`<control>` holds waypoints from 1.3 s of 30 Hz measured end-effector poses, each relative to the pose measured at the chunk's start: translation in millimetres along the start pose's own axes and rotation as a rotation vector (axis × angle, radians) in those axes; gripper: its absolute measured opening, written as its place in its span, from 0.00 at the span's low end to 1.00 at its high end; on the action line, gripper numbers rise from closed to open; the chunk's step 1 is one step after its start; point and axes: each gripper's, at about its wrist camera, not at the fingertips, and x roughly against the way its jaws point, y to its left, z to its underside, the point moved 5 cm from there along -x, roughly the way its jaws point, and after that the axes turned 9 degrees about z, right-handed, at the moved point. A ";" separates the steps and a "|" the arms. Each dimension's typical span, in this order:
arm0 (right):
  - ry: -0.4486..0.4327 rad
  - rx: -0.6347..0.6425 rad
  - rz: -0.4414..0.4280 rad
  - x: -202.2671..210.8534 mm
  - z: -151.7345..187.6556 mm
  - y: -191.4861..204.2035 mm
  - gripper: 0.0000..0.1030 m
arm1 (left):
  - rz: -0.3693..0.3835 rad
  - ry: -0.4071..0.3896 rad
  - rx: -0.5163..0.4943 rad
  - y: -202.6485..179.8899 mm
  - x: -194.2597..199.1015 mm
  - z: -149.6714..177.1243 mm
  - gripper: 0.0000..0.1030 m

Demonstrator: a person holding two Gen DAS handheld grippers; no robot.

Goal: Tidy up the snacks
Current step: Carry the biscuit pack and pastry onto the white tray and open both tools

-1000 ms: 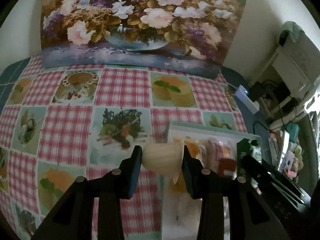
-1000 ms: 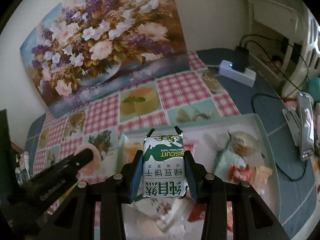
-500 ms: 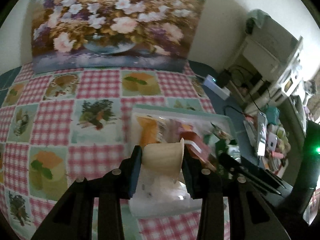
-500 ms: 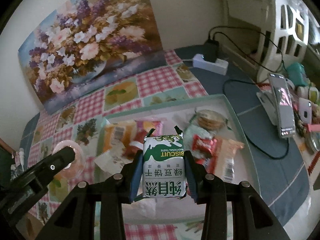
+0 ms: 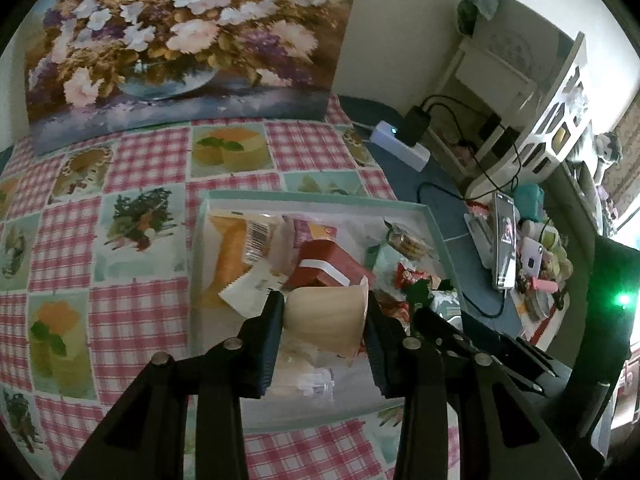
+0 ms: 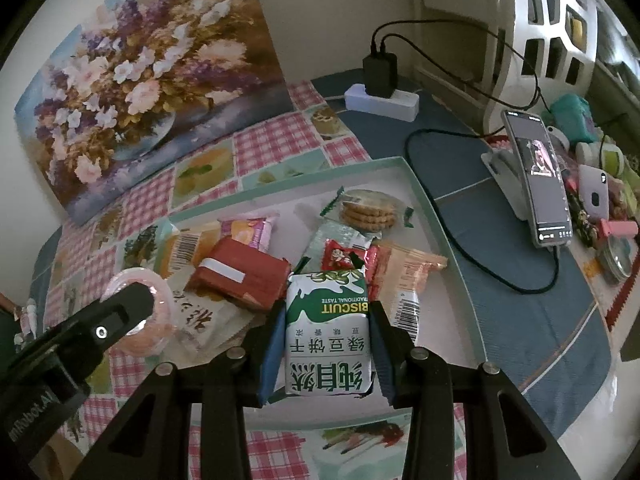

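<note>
Left gripper [image 5: 325,312] clenched on a pale jelly cup [image 5: 326,318], right gripper [image 6: 327,344] clenched on a green biscuit pack [image 6: 327,332], both held over the snack tray [image 6: 436,216] on the tabletop. Likely light; cup thin-walled and crushable, pack crinkly, biscuits brittle. Best gripped gently across the flat sides.

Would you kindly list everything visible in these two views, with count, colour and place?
tray: one, teal-rimmed, on the tablecloth
red box: one, in the tray
round biscuits: one clear pack, tray's far side
orange cake packet: one, tray's left
tablecloth: one, pink check
flower painting: one, against the wall
power strip: one, white, behind the tray
phone: one, on a stand, right
left claw: shut on cream cup
right claw: shut on green biscuit pack
</note>
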 end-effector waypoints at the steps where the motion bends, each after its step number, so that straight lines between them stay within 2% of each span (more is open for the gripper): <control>1: 0.006 -0.001 -0.002 -1.4 0.7 -0.4 0.41 | -0.003 0.006 -0.003 -0.9 -2.9 0.2 0.39; 12: 0.036 0.005 -0.016 -12.3 5.1 3.1 0.41 | -0.016 0.044 0.012 5.6 -20.5 1.9 0.39; 26: 0.043 -0.003 -0.019 -18.0 4.9 1.6 0.41 | -0.023 0.060 0.018 9.0 -24.5 3.5 0.39; 31: 0.045 -0.005 -0.017 -16.7 6.8 0.9 0.41 | -0.007 0.041 0.024 8.1 -19.0 1.8 0.48; 39: 0.045 -0.013 -0.014 -16.1 7.5 -1.2 0.42 | -0.014 0.019 0.053 14.6 -9.8 -1.3 0.49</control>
